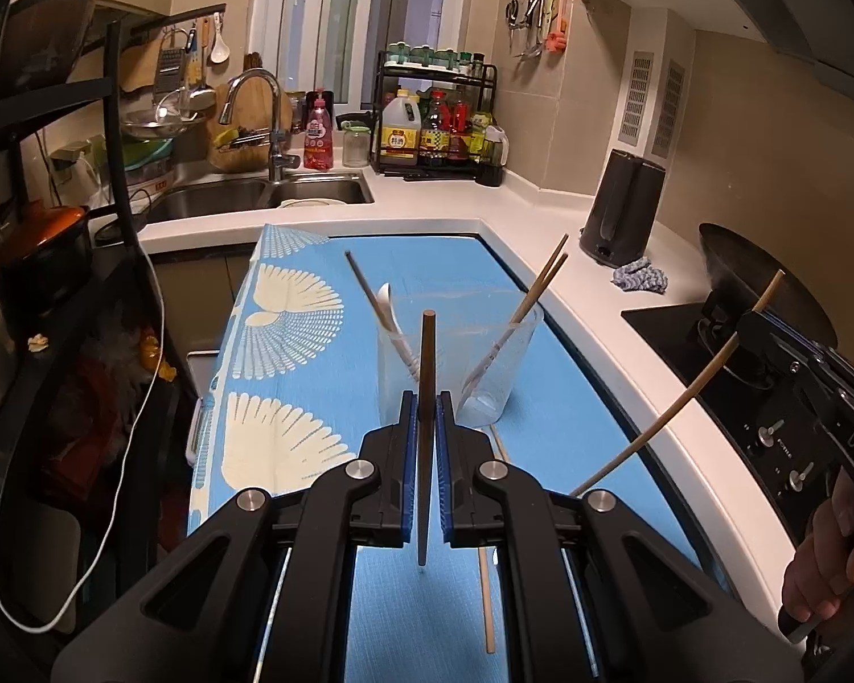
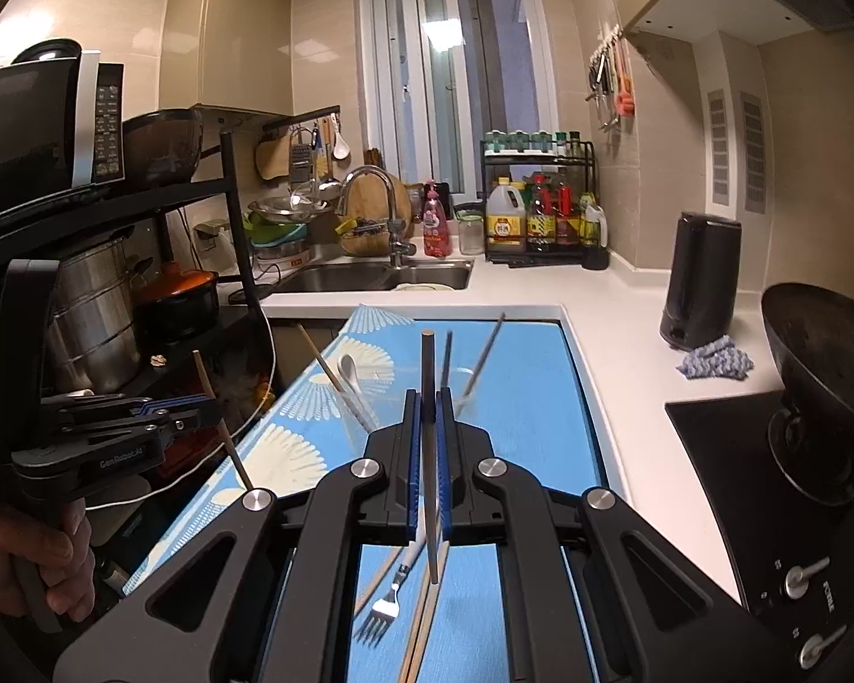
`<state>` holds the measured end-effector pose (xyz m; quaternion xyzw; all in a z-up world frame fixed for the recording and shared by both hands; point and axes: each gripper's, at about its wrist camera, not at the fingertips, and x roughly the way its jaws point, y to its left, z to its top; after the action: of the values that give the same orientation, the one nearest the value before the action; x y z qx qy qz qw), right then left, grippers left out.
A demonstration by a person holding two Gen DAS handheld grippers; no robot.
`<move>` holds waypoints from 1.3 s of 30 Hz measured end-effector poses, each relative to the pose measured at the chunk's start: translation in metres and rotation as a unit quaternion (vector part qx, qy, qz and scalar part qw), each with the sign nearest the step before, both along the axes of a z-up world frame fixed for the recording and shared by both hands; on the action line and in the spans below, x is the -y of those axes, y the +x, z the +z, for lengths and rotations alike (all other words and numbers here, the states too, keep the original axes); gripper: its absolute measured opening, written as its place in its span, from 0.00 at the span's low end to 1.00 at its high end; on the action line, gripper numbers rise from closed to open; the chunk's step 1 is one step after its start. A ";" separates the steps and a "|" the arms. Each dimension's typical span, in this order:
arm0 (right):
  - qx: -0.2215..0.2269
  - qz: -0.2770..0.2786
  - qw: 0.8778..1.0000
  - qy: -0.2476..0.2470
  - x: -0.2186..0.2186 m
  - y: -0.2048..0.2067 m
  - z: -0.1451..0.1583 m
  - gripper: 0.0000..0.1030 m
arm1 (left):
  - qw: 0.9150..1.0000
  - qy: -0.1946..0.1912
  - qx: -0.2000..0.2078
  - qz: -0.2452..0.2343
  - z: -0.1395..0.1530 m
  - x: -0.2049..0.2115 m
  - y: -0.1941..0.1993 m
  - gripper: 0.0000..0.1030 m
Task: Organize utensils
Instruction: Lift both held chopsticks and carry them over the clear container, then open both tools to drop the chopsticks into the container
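We are in the sorting step, each gripper carrying one chopstick toward the cups. The left gripper (image 1: pixel 427 444) has its fingers closed on a dark brown wooden chopstick (image 1: pixel 427 375), held upright so that it projects above and below the pads. Directly ahead of the fingertips stand two clear plastic cups on the blue cloth-covered table (image 1: pixel 569 398): the left clear cup (image 1: pixel 395 375), just left of the fingers, holds a white spoon (image 1: pixel 390 307) and a dark stick; the right clear cup (image 1: pixel 498 364), just right of the fingers, holds pale bamboo chopsticks (image 1: pixel 541 279). The right gripper (image 2: pixel 427 438) is clamped on a pale bamboo chopstick (image 2: pixel 430 455), also upright between its pads. Below its fingers, a metal fork (image 2: pixel 381 609) and further loose sticks lie on the cloth. We judge that the next move requires advancing each gripper over the cup holding matching items, lowering the stick's bottom end inside the rim, then opening the fingers. The cups look light, so contact with a rim could tip them.
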<state>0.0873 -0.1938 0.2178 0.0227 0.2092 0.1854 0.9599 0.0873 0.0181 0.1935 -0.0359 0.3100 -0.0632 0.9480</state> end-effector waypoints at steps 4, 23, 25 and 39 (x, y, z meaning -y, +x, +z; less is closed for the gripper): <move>0.016 0.018 1.000 -0.001 -0.010 0.017 0.021 0.05 | 1.000 -0.003 0.010 -0.016 0.018 -0.002 0.013 0.06; 0.064 -0.006 0.998 0.004 -0.042 0.118 0.068 0.05 | 0.992 -0.042 0.118 -0.024 0.091 0.000 0.093 0.06; 0.051 -0.008 0.999 0.005 -0.044 0.130 0.053 0.05 | 0.992 -0.040 0.114 -0.022 0.072 0.000 0.106 0.06; -0.014 -0.014 1.000 -0.020 -0.053 0.156 -0.013 0.19 | 0.995 -0.003 0.065 -0.072 -0.010 0.012 0.148 0.13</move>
<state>0.2429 -0.1405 0.2043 0.0084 0.2256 0.1675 0.9597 0.2351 0.0060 0.1838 -0.0117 0.2497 -0.1347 0.9588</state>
